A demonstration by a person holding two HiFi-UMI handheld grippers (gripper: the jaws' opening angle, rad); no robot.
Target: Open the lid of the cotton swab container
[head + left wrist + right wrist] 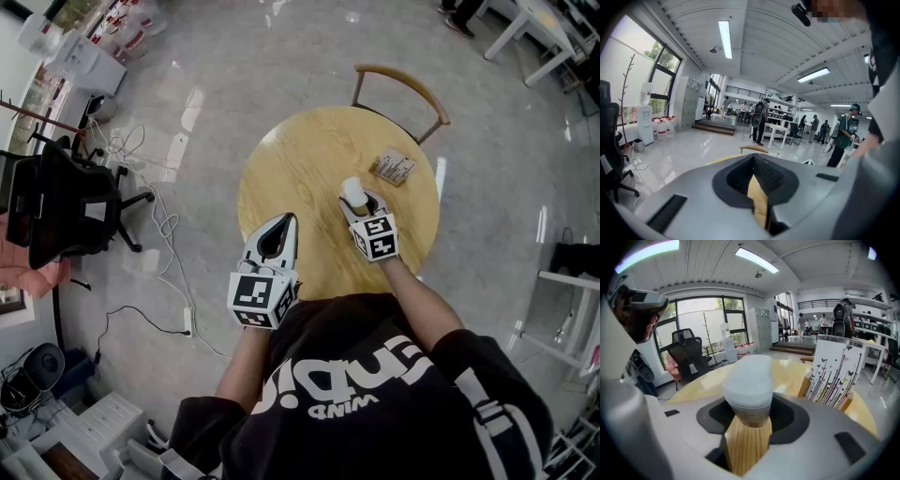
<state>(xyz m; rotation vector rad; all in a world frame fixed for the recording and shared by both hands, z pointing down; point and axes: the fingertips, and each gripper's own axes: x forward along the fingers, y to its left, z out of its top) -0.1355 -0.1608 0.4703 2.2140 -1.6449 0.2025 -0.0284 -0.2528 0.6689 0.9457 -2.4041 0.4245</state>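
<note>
The cotton swab container (353, 192) is a small round tub with a frosted white lid (749, 376), standing over the middle of the round wooden table (309, 159). My right gripper (361, 202) is shut on its body just below the lid, and the lid is on. In the right gripper view the container (746, 414) fills the gap between the jaws. My left gripper (284, 225) hovers at the table's near left edge, shut with nothing in it; in the left gripper view (754, 180) its jaws meet.
A small box printed with stems and butterflies (394, 167) (834, 373) lies on the table beyond the container to the right. A wooden chair (401, 89) stands at the far side. An office chair (66, 202) and floor cables (159, 225) are to the left.
</note>
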